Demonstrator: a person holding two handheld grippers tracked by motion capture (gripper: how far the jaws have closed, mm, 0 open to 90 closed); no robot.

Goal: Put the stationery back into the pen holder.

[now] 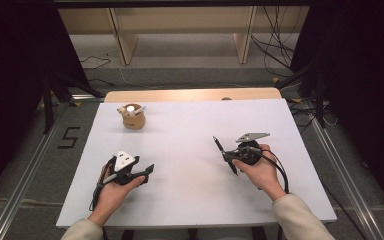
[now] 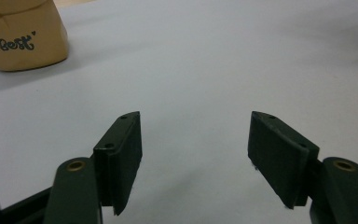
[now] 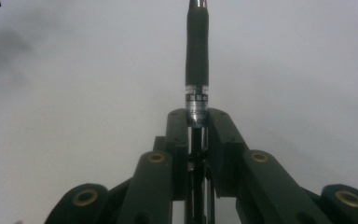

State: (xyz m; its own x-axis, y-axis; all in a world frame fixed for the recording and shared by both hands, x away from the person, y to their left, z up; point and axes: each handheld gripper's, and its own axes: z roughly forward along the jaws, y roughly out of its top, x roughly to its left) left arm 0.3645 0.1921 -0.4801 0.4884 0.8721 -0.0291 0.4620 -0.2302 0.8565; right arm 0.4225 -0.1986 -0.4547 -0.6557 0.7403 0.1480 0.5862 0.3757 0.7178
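- The white counter (image 1: 190,200) is sitting on a grey floor, with wooden furniture legs and loose cables beyond its far edge.
- The tan pen holder (image 1: 132,117) is standing at the far left, up and left across the counter from the pen.
- The left hand-held gripper (image 1: 149,171) is resting spread, nothing between its jaws, nearer the holder.
- The right hand-held gripper (image 1: 226,156) is pinching a dark pen (image 1: 224,154), its long axis pointing away toward the far side.

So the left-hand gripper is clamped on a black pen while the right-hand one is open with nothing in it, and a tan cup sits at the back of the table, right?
Not quite, the sides are swapped. The right gripper is clamped on the black pen, as the right gripper view shows; the left gripper is open with nothing in it. The tan cup does sit at the back.
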